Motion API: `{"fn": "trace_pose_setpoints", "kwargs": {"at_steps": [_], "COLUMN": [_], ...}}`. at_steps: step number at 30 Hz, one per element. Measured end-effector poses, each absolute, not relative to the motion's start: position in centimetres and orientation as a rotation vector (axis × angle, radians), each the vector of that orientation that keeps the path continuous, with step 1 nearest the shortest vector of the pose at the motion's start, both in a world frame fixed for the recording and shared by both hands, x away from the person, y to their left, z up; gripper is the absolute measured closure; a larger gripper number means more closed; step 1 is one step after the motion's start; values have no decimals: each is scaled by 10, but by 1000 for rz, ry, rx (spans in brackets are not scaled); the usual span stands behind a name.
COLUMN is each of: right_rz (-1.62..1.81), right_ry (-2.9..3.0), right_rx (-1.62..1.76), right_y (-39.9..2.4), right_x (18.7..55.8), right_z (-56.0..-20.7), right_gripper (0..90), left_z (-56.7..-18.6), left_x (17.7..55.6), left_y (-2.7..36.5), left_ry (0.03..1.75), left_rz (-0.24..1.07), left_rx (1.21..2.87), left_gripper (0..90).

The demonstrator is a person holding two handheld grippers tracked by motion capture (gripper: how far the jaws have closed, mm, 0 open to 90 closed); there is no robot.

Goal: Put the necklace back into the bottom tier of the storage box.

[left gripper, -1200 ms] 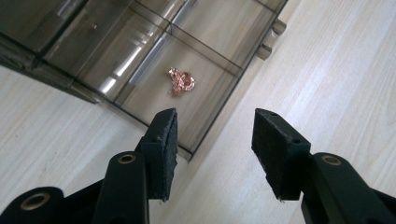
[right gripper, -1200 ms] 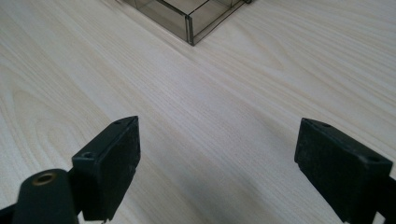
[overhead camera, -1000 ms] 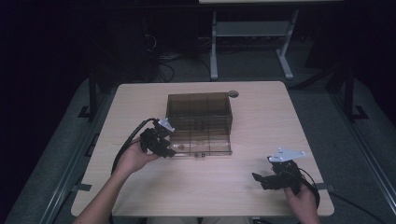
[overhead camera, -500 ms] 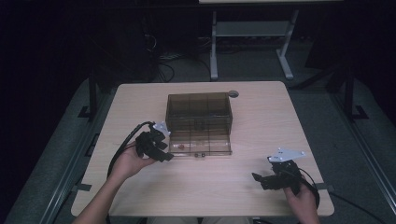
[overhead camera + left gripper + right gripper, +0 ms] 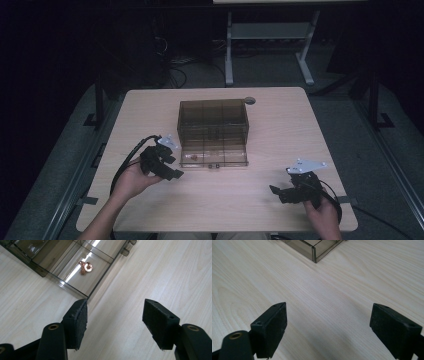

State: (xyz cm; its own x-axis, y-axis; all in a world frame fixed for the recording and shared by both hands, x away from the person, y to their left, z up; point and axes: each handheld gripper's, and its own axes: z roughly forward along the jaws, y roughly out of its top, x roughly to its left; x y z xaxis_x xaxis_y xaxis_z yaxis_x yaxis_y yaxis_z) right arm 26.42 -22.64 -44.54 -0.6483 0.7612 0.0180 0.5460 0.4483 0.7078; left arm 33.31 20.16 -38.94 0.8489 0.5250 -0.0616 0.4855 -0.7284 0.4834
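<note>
Here, both grippers hang empty over the table, jaws spread apart.

The left gripper [image 5: 172, 170] sits just beside the near left corner of the smoky clear box [image 5: 213, 131], where a small copper trinket [image 5: 86, 267] lies in a front compartment; the right gripper [image 5: 280, 192] is well apart, near the table's [image 5: 280, 125] front right.
</note>
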Motion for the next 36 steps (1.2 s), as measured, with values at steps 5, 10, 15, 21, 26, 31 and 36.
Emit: {"fn": "trace_pose_setpoints", "kwargs": {"at_steps": [5,10,15,21,26,31,36], "right_rz": [1007,1000,1000,1001,1001,999,1000], "right_ry": [2400,2402,2403,2408,2411,2408,2411], "right_rx": [1120,1117,1121,1119,1120,1127,1129], "right_y": [-226,-226,-225,-224,-223,-223,-224], "right_x": [264,264,264,264,264,263,264], "right_z": [-445,-446,-446,-447,-448,-448,-449], "right_gripper": [138,138,137,138,137,137,138], "left_z": [-389,-388,-389,-391,-394,-400,-410], "left_x": [328,319,312,304,298,291,282], "left_y": [204,209,215,223,228,236,242], "left_ry": [739,742,748,764,774,808,831], "left_rz": [122,135,143,149,147,153,158], "left_rx": [2535,2524,2518,2499,2488,2460,2430], "left_gripper": [334,307,304,301,299,295,295]}}
